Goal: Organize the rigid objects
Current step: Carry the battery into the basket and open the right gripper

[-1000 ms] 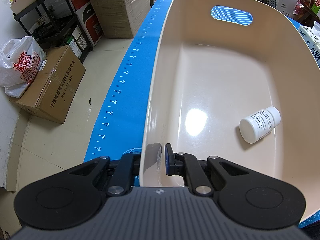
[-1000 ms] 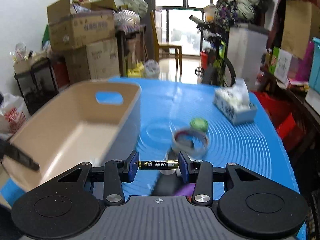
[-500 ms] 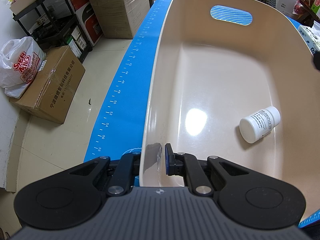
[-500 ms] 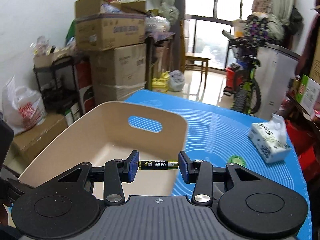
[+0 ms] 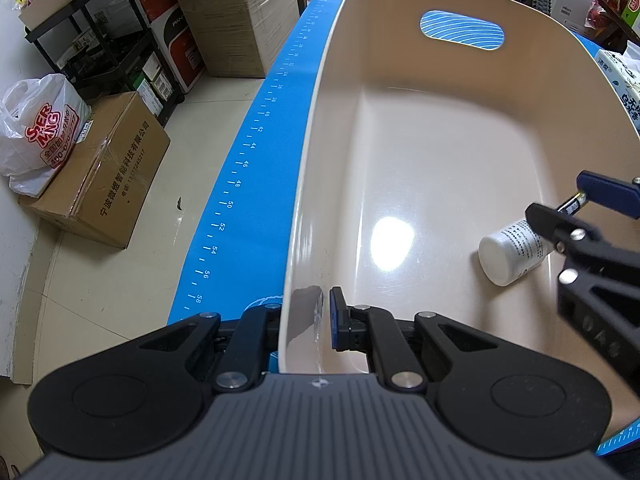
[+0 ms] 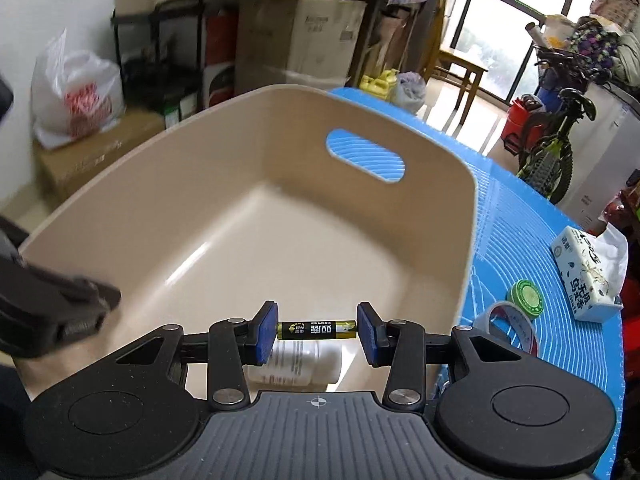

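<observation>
Right wrist view: right tongs (image 6: 317, 329) clamping a Chinese-lettered battery (image 6: 316, 329), left tongs (image 5: 306, 317) pinching the basin wall (image 5: 304, 216).

A blue mat (image 6: 532, 240) with ruler marks along its left edge covers the table. On it sit a beige bin (image 6: 470, 236) at left, and right of it a tissue pack (image 6: 586, 280), a green lid (image 6: 526, 297) and a tape roll (image 6: 506, 326).
</observation>
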Demonstrator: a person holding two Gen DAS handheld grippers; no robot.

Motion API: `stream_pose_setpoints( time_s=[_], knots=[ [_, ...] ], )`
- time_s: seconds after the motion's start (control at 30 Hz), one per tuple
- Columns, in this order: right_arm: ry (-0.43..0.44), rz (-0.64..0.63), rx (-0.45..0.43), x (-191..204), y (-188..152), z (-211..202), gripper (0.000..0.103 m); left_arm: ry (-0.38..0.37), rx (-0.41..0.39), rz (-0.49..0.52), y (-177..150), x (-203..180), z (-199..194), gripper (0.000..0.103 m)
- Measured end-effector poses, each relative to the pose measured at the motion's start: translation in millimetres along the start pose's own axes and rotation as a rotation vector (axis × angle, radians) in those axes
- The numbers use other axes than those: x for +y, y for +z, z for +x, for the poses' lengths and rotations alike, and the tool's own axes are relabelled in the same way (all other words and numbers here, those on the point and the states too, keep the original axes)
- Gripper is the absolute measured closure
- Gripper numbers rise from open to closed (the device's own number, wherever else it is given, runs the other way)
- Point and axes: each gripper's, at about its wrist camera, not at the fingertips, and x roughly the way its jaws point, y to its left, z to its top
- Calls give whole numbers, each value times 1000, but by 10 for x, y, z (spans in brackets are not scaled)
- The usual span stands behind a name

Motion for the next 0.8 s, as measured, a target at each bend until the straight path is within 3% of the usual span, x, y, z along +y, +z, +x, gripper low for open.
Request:
stream_pose_setpoints(
  time_s=[0.07, 0.23, 0.47, 0.53, 0.8],
  knots=[
    [1, -18, 6, 37, -3, -8, 54, 1, 0, 0, -1, -1, -1, 91],
    [28, 35, -27, -39, -16, -110, 33, 1, 0, 0, 1, 1, -1, 91],
    [36, 58, -139, -272, -72, -469, 16, 1, 0, 0, 0, 0, -1, 91],
    [14, 78, -163, -358, -90, -561, 8, 0, 0, 0, 1, 2, -2, 91],
    [-46, 249, -202, -990, -365, -776, 6, 0, 0, 0, 1, 2, -2, 91]
  ],
)
